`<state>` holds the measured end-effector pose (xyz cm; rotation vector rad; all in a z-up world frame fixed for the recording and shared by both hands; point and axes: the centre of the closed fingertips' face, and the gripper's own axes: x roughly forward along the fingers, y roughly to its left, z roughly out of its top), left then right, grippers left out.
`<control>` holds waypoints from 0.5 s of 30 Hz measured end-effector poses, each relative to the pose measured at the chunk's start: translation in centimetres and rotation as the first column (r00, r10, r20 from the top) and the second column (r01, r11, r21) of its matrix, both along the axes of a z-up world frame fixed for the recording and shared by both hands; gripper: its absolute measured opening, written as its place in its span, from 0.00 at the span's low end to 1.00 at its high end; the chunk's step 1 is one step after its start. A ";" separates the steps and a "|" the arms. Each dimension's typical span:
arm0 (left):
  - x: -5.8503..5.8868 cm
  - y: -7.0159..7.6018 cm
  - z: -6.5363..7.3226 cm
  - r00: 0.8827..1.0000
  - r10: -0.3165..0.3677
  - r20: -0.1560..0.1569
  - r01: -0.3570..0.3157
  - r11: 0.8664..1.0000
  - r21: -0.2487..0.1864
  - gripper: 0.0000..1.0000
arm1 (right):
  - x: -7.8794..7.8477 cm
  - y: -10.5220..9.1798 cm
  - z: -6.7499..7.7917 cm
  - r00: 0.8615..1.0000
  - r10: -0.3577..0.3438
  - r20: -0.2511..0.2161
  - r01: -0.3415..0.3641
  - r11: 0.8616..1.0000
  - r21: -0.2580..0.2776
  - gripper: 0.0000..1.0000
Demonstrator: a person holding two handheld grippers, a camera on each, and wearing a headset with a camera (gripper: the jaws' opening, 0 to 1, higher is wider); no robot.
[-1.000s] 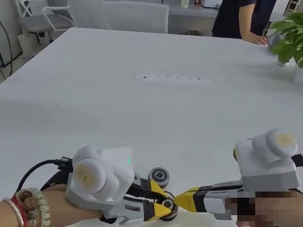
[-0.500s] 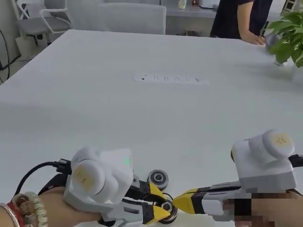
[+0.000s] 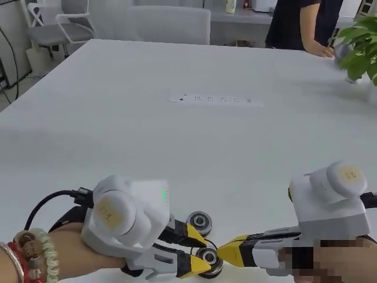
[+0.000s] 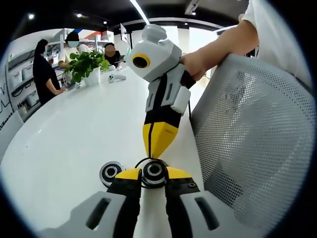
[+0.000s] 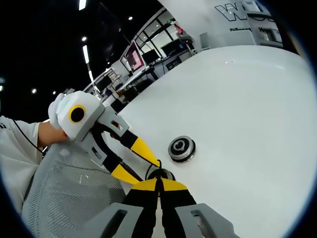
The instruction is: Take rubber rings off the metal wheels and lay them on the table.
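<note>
Much bare table (image 3: 177, 147) lies open ahead toward the power strip (image 3: 215, 99), and the work sits close to its near edge. The left gripper (image 3: 202, 253) clamps one metal wheel (image 3: 208, 257) between narrow jaws, with a second wheel (image 3: 199, 222) free just beside it. The right gripper (image 3: 221, 252), jaws pinched together, grips the thin black rubber ring (image 4: 146, 159), which loops loose off the clamped wheel.
</note>
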<state>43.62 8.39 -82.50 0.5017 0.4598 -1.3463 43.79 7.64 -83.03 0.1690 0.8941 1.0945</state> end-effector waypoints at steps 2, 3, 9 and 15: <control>0.2 0.1 0.5 1.000 0.005 -0.003 -0.005 1.000 -0.010 0.18 | 0.2 -0.1 0.2 1.000 -0.011 -0.005 0.011 1.000 0.011 0.00; 0.2 0.2 0.9 1.000 0.007 -0.007 -0.007 1.000 -0.020 0.19 | 0.2 -0.2 0.2 1.000 -0.017 -0.009 0.017 1.000 0.018 0.00; 0.0 0.8 2.1 1.000 -0.001 -0.021 0.001 1.000 -0.022 0.39 | 0.6 -0.1 0.9 0.999 -0.047 -0.026 0.049 0.997 0.053 0.00; -0.3 1.7 3.8 1.000 0.000 -0.032 -0.001 1.000 -0.031 0.52 | 0.2 0.1 0.6 1.000 0.007 0.024 -0.007 1.000 -0.004 0.00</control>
